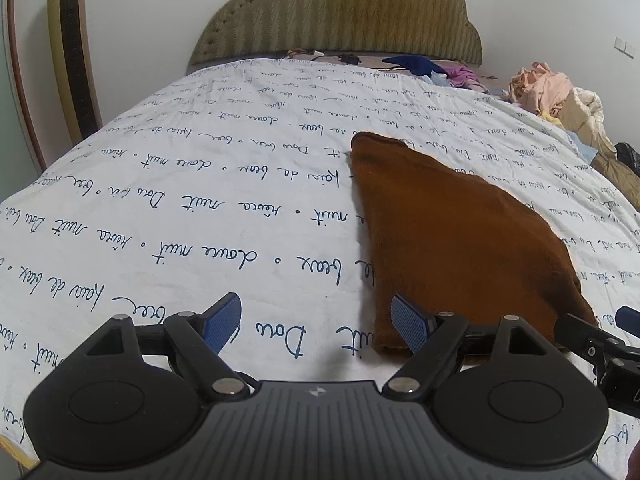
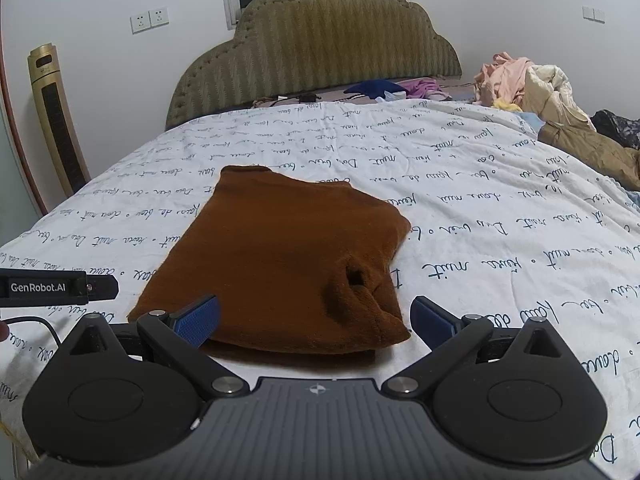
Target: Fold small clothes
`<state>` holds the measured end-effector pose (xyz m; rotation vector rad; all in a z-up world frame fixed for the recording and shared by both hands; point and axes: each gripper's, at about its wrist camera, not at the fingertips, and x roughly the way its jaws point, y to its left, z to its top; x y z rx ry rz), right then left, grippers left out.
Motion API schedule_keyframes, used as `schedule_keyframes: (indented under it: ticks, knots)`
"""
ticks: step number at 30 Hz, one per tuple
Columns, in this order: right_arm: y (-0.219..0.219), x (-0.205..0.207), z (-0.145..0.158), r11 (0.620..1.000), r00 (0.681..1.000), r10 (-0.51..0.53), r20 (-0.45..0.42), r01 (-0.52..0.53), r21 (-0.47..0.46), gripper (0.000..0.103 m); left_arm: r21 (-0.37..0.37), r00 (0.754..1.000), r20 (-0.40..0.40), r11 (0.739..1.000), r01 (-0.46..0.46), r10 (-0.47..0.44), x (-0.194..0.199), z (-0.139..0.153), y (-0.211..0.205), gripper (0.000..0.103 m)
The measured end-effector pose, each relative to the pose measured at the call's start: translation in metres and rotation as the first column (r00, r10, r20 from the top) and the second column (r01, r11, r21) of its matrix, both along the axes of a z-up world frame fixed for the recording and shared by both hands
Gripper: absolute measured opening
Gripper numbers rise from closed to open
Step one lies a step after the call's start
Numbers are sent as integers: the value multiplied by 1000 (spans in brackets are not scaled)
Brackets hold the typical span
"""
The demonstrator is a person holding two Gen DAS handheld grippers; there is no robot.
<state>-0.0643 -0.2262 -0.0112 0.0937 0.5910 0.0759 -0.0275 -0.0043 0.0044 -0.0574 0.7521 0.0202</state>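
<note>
A brown knit garment lies folded flat on the white bedspread with blue handwriting. In the left wrist view my left gripper stands open just before the garment's near left corner, its right pad over the cloth edge and nothing between the pads. In the right wrist view the same garment lies straight ahead, with a small dark hole near its front right. My right gripper is open, its fingers spread on either side of the garment's near edge, not pressing it. The left gripper's side shows at the left edge.
A padded olive headboard closes the far end of the bed. A heap of pink, cream and tan clothes lies at the far right, and blue and purple items near the headboard. A gold tower fan stands at the left wall.
</note>
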Motion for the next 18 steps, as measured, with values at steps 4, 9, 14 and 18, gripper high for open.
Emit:
schedule_keyframes:
  ticks: [4,9,14,18]
  knots:
    - [-1,2,-2,1000,1000,2,-5,-2,-2,100,10,1000,-4,1000,-3,3,2,-2,-2,82]
    - [-4,2,-3,1000,1000,2,-7,-2,5,100,19,1000,4,1000,8,-8,1,-2,-4,82]
    - [-5,2,-4,1000,1000,-1,-7,1,5,100,-4,1000,15,1000,21,-21,2,0,-3,83]
    - [-6,3,-4,1000,1000,2,-7,-2,-5,100,-21,1000,2,999,26,-26,4,-2,-2,83]
